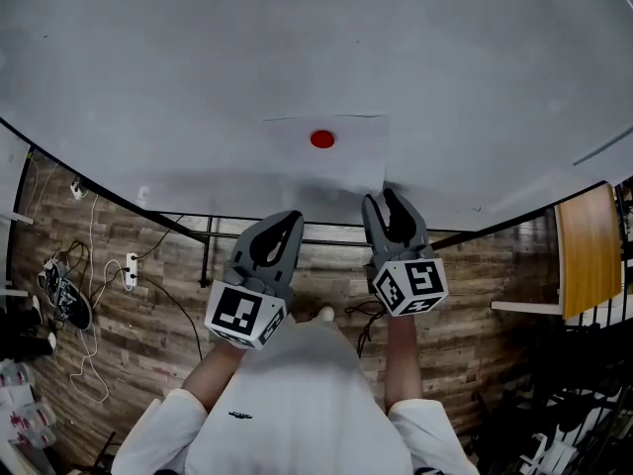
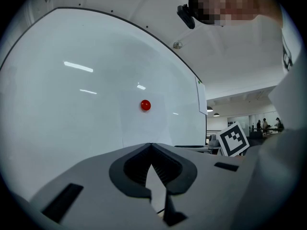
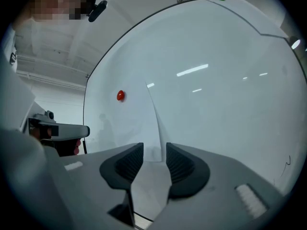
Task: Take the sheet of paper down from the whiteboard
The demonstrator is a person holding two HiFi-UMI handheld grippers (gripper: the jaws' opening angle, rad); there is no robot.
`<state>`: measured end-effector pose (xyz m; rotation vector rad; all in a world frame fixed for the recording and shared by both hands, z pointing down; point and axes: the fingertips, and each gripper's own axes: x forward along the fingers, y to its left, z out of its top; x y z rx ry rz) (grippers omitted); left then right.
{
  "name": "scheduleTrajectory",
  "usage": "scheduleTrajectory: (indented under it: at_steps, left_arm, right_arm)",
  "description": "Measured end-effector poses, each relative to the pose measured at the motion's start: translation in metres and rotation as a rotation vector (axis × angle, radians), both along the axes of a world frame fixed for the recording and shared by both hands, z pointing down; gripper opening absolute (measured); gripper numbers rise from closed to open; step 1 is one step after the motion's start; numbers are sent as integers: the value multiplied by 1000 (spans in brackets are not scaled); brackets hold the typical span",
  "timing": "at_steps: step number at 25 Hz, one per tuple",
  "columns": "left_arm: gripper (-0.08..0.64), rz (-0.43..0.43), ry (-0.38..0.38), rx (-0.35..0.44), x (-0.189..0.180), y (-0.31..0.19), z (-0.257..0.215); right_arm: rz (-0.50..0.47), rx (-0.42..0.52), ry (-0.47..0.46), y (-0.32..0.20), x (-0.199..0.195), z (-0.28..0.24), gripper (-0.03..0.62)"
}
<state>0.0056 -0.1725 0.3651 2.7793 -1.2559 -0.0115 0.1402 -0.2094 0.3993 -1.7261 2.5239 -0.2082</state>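
Right gripper view | right gripper [image 3: 153, 148] jaws apart | sheet of paper [image 3: 136, 128] corner just ahead of gap | left gripper [image 2: 151, 145] closed

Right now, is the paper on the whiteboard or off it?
On. The paper lies flat on the whiteboard under the red magnet; the right gripper is open at its lower corner, not gripping.

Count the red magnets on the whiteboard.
1. The red magnet sits on the sheet of paper, midway across its width, against the whiteboard. Board areas outside view could hide more.
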Motion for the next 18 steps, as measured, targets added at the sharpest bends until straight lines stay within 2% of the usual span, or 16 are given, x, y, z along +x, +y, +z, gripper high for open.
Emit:
scheduleTrajectory:
  at_steps: [9,13,18]
  left_arm:
    - [6,3,-8,-2,7,-5,1]
    - [6,-2,0,-4,8,-7,2]
    - [6,-9,-4,18,6,-6,-5]
  right_arm:
    - [-66,1,-6,-13,-5,5,138]
    - [-76,10,-34,-12,-7,2,27]
    - [-78,17,-12,-5,-11,-3,11]
